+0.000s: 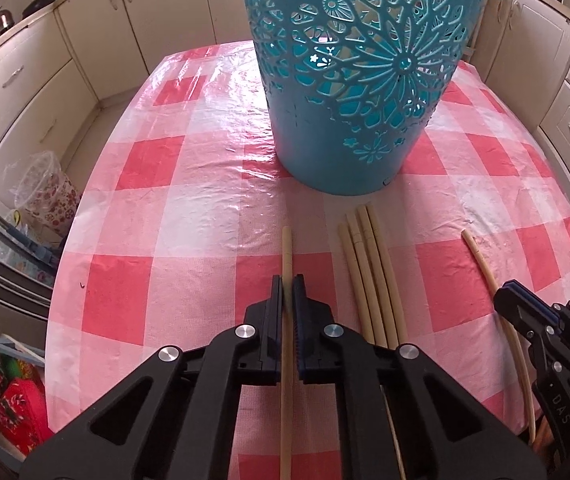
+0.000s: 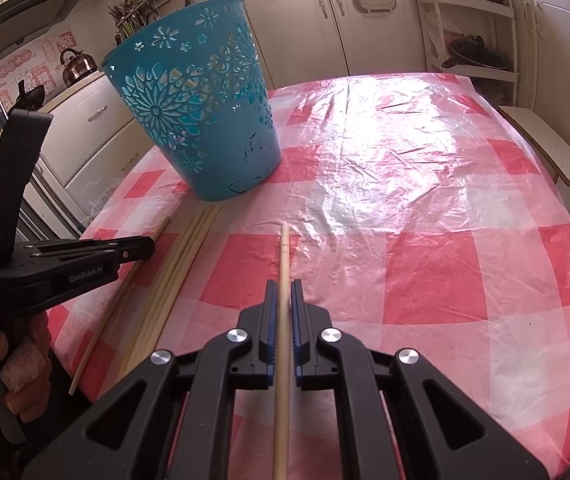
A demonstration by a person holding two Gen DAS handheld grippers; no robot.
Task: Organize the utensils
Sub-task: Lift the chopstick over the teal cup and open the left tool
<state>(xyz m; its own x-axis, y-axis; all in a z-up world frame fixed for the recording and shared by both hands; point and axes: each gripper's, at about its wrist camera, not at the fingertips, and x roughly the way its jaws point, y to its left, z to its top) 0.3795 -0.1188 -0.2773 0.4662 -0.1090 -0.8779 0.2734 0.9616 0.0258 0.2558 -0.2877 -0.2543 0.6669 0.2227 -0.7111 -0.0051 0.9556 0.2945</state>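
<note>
- Left wrist view: the left gripper (image 1: 288, 286) is clamped on a pale wooden chopstick (image 1: 286, 252); the blue perforated plastic bin (image 1: 349, 92) stands at 12 o'clock on the pink checked tablecloth (image 1: 173, 208), with four loose chopsticks (image 1: 365, 264) lying at 2 o'clock.
- Right wrist view: the right gripper (image 2: 283, 290) pinches its own chopstick (image 2: 284, 256), with the bin at 11 o'clock.
- Step, as I judge it: both sticks grasped; next, lift and tip them over the bin's rim.

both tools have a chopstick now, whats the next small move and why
Probably lift both. The left tool and the right tool are each shut on a chopstick lying flat on the tablecloth, and the blue basket stands just beyond, rim high above the sticks.
</note>
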